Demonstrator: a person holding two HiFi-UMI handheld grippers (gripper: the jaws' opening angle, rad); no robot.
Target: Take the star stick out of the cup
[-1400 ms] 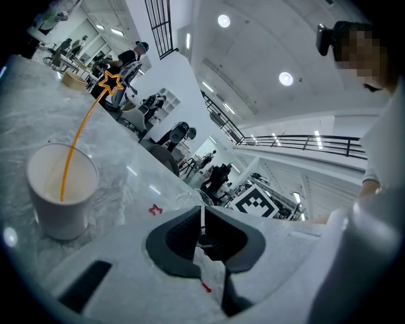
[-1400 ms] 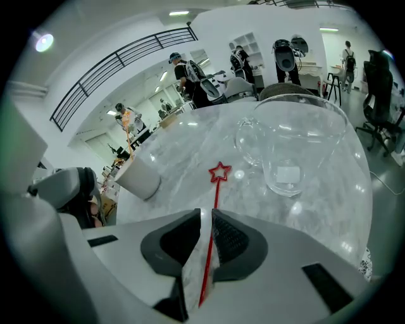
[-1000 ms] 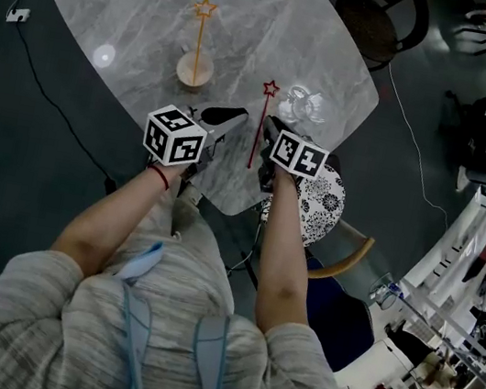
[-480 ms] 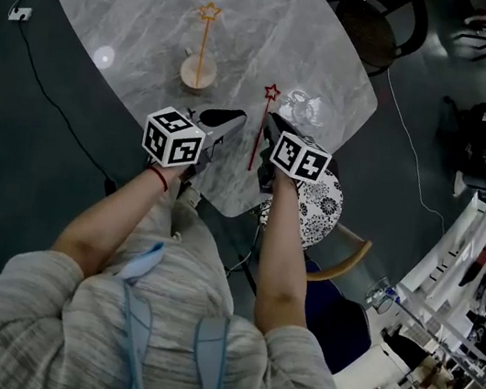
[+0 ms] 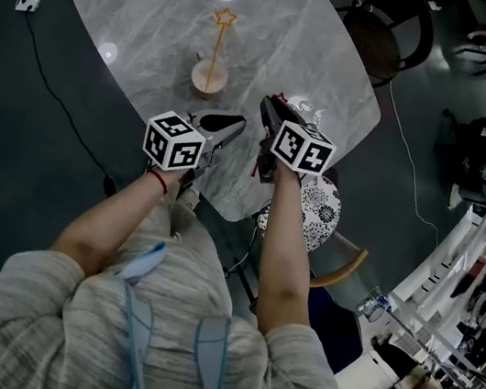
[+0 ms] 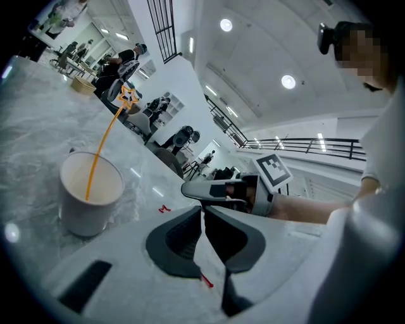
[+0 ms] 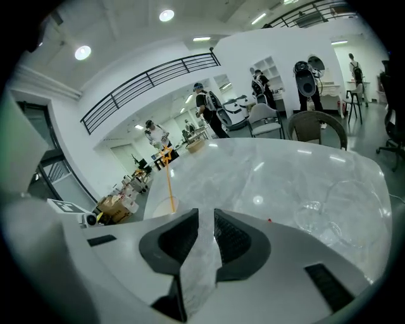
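Observation:
A pale paper cup (image 5: 207, 78) stands on the grey marble table (image 5: 146, 4) with an orange star stick (image 5: 217, 45) leaning in it. In the left gripper view the cup (image 6: 88, 196) is at the left, its star (image 6: 128, 95) high up. My left gripper (image 5: 229, 125) is shut and empty, short of the cup. My right gripper (image 5: 271, 110) hovers right of the cup with a narrow gap between its jaws and nothing in it. A red star stick (image 5: 281, 99) lies on the table, mostly hidden under the right gripper; a bit of it (image 6: 205, 280) shows below the left jaws.
A clear glass piece (image 7: 329, 212) lies on the table right of my right gripper. The table's near edge runs just under both grippers. A dark chair (image 5: 385, 23) stands beyond the table's right corner, and a patterned stool (image 5: 319, 213) sits below the right arm.
My right gripper has moved forward over the red star stick, covering most of it. The left gripper has hardly moved. The orange stick stays in the cup.

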